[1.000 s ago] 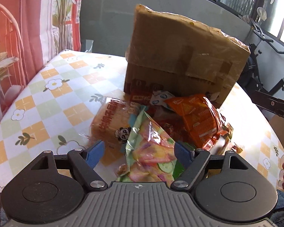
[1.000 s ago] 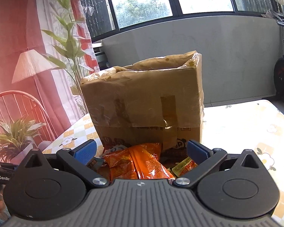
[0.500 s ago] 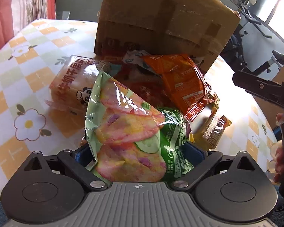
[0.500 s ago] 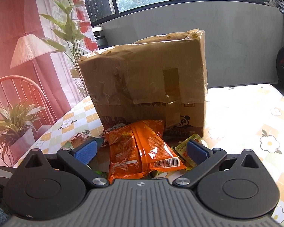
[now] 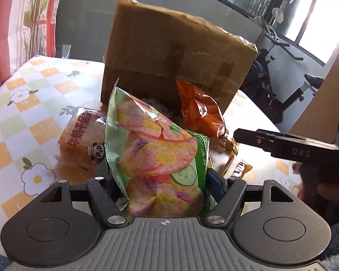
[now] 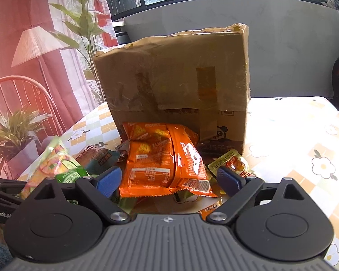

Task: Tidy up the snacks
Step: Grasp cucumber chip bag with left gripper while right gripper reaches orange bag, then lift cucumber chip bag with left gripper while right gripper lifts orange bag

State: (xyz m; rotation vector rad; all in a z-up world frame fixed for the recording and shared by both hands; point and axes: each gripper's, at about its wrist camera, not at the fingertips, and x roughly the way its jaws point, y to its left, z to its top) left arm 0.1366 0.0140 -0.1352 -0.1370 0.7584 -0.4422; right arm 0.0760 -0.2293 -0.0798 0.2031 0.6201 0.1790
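Two handheld grippers work over a heap of snack packets on a surface (image 5: 22,103) covered by a checked cloth with flowers. A tall cardboard box (image 6: 176,85), wrapped in tape, stands at the far side of the heap, probably where the snacks are meant to go.

Seen from the left wrist, the left gripper (image 5: 162,185) has a green chips bag (image 5: 156,153) printed with pink and yellow crisps standing upright between its fingers, which are closing on the bag's lower part. The bag fills the gap, and the blue pad on the right seems to touch it, though a firm grip cannot be confirmed. Holding it low and upright likely keeps the puffy bag from slipping. To its left lies a clear-wrapped bread packet (image 5: 83,140) with a panda mark.

Seen from the right wrist, the right gripper (image 6: 168,179) has its fingers spread wide and closing around an orange snack packet (image 6: 160,160), which lies flat on the heap just in front of the box. The pads sit at each side of it and do not press it yet. A small yellow-green sachet (image 6: 232,161) lies to the right, near the box's corner
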